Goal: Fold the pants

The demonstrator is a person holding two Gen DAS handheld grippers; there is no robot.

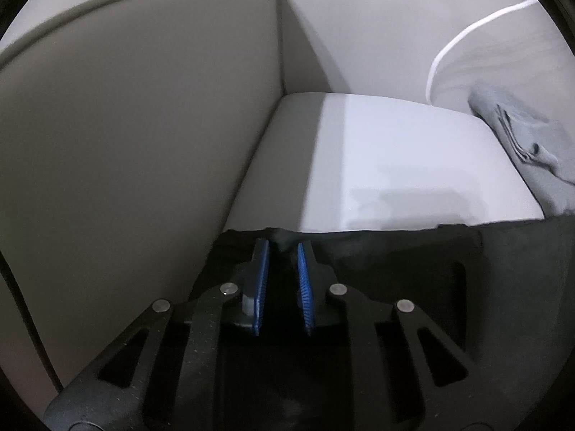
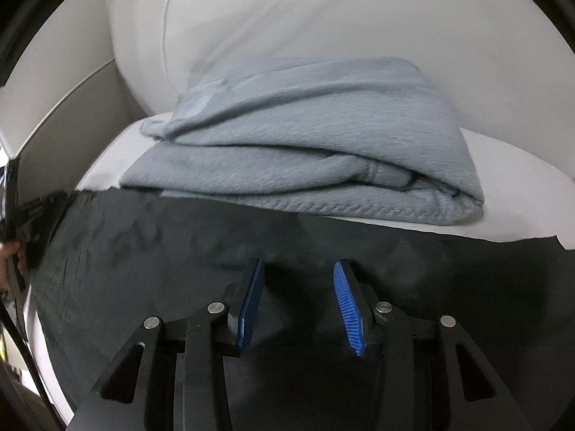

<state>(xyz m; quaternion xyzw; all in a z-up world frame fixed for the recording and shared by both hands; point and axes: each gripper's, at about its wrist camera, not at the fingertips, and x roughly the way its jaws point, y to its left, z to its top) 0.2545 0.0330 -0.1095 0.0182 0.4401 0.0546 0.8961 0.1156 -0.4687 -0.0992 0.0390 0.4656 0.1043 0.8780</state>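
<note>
The black pants (image 2: 172,251) lie spread flat across a white bed, their far edge a straight line across both views. My left gripper (image 1: 283,248) is narrowly parted, with a bunch of the pants' far edge (image 1: 395,251) pinched between its blue pads at the left corner of the cloth. My right gripper (image 2: 297,269) is open, its blue pads set wide apart just above the pants near their far edge, holding nothing. The other gripper and a hand (image 2: 14,248) show at the left edge of the right wrist view.
A folded grey blanket (image 2: 316,151) lies on the white bedsheet (image 1: 413,165) just beyond the pants; it also shows in the left wrist view (image 1: 521,136). White pillows (image 2: 341,18) stand behind it. A beige padded headboard (image 1: 125,125) rises to the left.
</note>
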